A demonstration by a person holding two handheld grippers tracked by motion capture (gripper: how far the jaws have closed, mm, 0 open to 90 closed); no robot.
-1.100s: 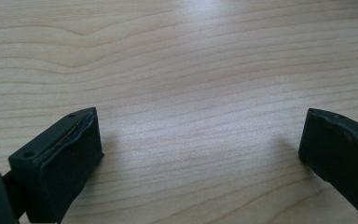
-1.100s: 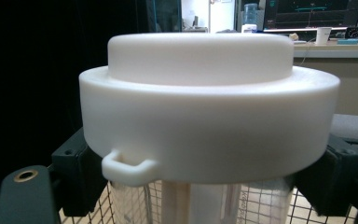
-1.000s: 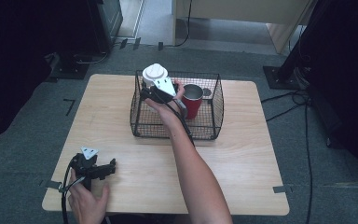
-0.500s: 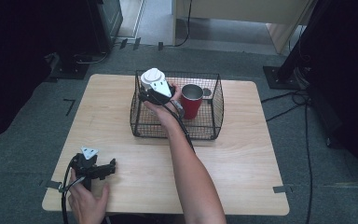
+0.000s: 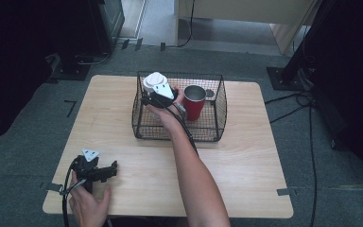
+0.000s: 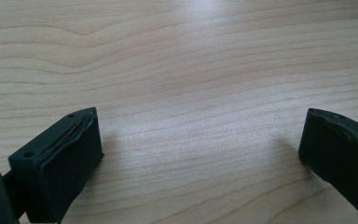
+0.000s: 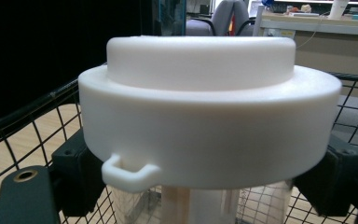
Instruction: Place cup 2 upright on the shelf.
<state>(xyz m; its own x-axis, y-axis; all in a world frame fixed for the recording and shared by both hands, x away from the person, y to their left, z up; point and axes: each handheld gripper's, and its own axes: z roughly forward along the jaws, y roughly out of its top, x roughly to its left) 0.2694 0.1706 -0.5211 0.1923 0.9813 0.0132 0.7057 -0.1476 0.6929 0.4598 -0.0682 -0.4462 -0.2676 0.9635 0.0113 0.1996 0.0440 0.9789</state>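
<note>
A clear container with a wide white lid (image 5: 155,81) hangs over the back left corner of a black wire basket (image 5: 217,109). My right gripper (image 5: 154,93) is shut on it just under the lid. In the right gripper view the lid (image 7: 209,121) looms close. The black jaws press in from both sides beneath it, where my right gripper (image 7: 205,191) holds the clear body. A red cup (image 5: 194,104) with a metal inside stands upright in the basket, just right of the hand. My left gripper (image 5: 113,166) lies on the table's near left corner, and its jaws (image 6: 200,154) are open over bare wood.
The basket sits at the back middle of a light wooden table (image 5: 246,161). Basket wires (image 7: 28,121) run close around the held container. Cables and stand bases lie on the grey floor around the table, and a cable trails from the left gripper off the near edge.
The right gripper and its white-lidded container have shifted slightly left and lower over the basket's corner. The left gripper has stayed still.
</note>
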